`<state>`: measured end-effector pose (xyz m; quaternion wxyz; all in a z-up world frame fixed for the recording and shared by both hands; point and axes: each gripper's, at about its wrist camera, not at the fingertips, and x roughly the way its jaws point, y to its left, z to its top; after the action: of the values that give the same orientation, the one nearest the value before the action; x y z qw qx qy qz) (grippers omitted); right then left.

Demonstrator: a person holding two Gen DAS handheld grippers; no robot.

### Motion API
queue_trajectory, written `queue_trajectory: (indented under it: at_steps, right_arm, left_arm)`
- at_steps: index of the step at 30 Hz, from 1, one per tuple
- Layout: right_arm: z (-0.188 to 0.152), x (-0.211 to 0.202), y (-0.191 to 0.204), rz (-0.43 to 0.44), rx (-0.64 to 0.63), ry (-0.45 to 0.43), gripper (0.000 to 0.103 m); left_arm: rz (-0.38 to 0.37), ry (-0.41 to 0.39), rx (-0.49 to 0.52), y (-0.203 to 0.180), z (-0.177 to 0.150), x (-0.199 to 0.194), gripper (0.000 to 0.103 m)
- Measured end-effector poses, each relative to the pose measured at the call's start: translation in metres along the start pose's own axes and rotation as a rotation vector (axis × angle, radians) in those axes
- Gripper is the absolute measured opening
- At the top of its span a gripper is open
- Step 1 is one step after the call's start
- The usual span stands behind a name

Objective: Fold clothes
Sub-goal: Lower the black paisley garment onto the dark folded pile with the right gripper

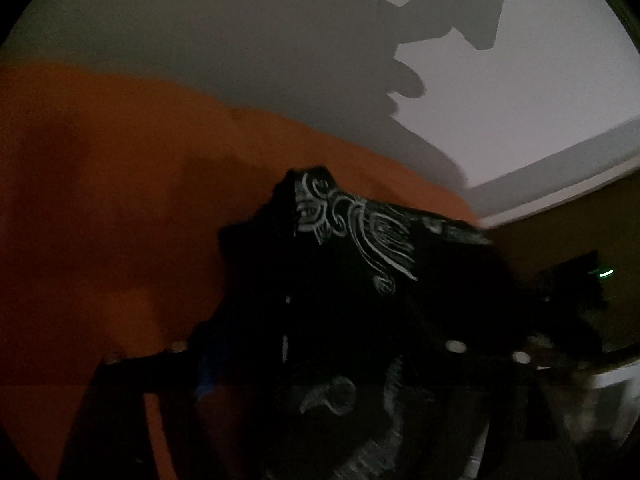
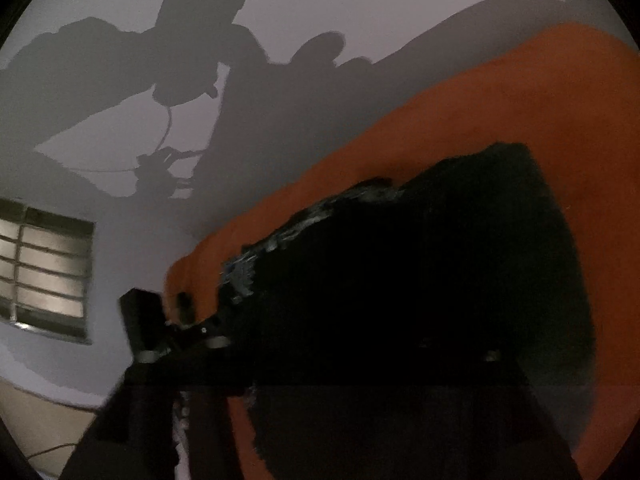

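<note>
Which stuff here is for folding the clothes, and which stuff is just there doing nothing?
For the folding:
- black patterned garment
- orange cloth surface that it lies on
- left gripper, right gripper, both partly hidden by the dark fabric

Just there:
- barred window
- pale wall with shadows

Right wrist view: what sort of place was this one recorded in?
Probably a dim room in a home. A barred window sits in a plain pale painted wall, and the black garment with pale swirl print lies on a soft orange cloth-covered surface, perhaps a bed.
</note>
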<state>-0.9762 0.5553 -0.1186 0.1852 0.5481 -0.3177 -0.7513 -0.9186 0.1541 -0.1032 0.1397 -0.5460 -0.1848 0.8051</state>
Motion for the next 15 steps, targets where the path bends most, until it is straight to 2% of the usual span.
queue_trajectory:
  at_steps: [2, 3, 6, 8, 9, 12, 15]
  right_arm:
    - [-0.001, 0.000, 0.011, -0.089, -0.082, -0.012, 0.009]
    - [-0.003, -0.001, 0.020, -0.128, -0.134, -0.022, 0.008]
    - [-0.013, -0.008, 0.051, -0.192, -0.291, -0.085, 0.007]
    - [-0.014, -0.013, 0.067, -0.190, -0.356, -0.153, 0.007]
    - [-0.012, -0.010, 0.070, -0.206, -0.370, -0.162, 0.007]
    - [0.000, 0.013, 0.059, -0.297, -0.339, -0.083, 0.009]
    - [0.008, 0.010, 0.046, -0.290, -0.259, -0.052, 0.015]
  left_arm:
    - [0.024, -0.024, 0.015, -0.007, -0.003, -0.003, 0.044]
    - [0.030, -0.035, 0.020, -0.010, -0.004, -0.004, 0.042]
    - [0.049, -0.048, 0.051, -0.015, -0.011, -0.008, 0.041]
    - [0.078, -0.050, 0.074, -0.011, 0.010, 0.001, 0.041]
    - [0.095, -0.045, 0.087, -0.012, 0.012, 0.002, 0.041]
    - [0.121, -0.034, 0.085, -0.009, 0.021, 0.004, 0.041]
    - [0.133, -0.067, 0.093, -0.014, 0.029, 0.002, 0.042]
